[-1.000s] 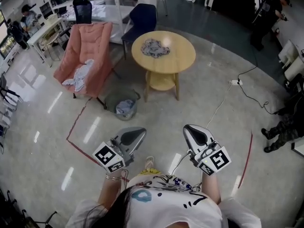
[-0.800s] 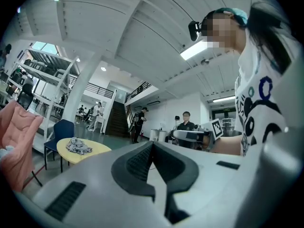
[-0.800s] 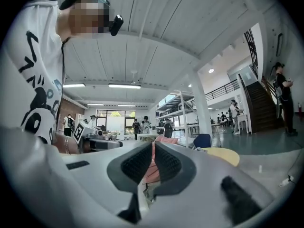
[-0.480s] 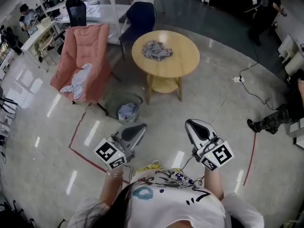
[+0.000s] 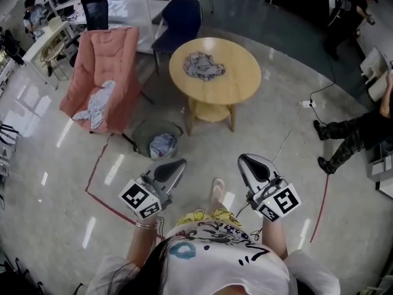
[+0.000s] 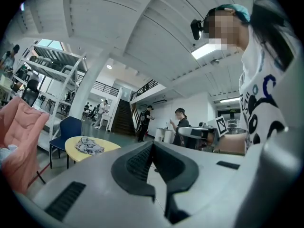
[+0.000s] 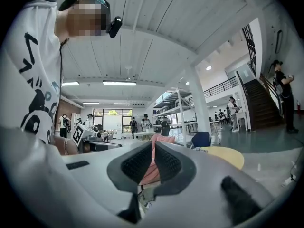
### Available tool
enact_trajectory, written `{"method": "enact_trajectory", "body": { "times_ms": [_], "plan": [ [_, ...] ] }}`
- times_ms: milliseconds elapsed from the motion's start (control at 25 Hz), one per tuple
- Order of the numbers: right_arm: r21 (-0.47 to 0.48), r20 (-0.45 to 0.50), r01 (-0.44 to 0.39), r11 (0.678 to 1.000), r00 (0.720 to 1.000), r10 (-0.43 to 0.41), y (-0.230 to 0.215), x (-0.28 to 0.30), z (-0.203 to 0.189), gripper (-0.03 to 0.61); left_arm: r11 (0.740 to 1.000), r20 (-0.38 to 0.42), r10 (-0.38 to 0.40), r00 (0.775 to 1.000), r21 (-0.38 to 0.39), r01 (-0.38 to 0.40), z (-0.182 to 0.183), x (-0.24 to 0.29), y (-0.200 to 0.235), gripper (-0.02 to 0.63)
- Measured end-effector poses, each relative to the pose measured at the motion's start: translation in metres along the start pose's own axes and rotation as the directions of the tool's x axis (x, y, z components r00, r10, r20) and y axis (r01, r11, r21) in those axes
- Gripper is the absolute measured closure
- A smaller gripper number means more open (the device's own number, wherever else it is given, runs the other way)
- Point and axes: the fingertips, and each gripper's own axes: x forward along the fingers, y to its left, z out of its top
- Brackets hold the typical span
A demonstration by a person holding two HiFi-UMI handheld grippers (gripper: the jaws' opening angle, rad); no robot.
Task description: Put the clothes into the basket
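Both held level out front: left gripper (image 5: 174, 168) and right gripper (image 5: 250, 165), jaws pinched together on nothing, empty for the approach, I'd say. The basket (image 5: 142, 129) sits on the floor at eleven o'clock, with something pale inside, probably cloth. Beyond it, a white garment (image 5: 95, 102) drapes the pink chair (image 5: 116, 54) at ten, and a grey garment (image 5: 204, 65) lies heaped on the round table (image 5: 239, 82) at twelve.

Open lab hall: desks (image 5: 50, 34), shelving (image 6: 56, 63)
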Motion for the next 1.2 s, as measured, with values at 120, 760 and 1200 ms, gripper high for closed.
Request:
{"method": "enact_trajectory", "body": {
  "times_ms": [120,760,1200],
  "plan": [
    [0.003,-0.002,-0.006,1.000,1.000,0.006,-0.020,0.015,0.000,0.548,1.000,-0.002,0.007,1.000,0.000,-0.007,0.003,0.015,0.016,0.603],
    [-0.004,0.008,-0.108,0.994,0.994,0.109,-0.170,0.093,0.030,0.548,0.994,0.033,0.108,0.994,0.014,-0.109,0.048,0.141,0.103,0.603],
    [0.035,-0.002,-0.175,0.984,0.984,0.176,-0.220,0.117,0.014,0.548,0.980,0.032,0.199,0.980,0.006,-0.199,0.043,0.179,0.134,0.603]
  ]
}}
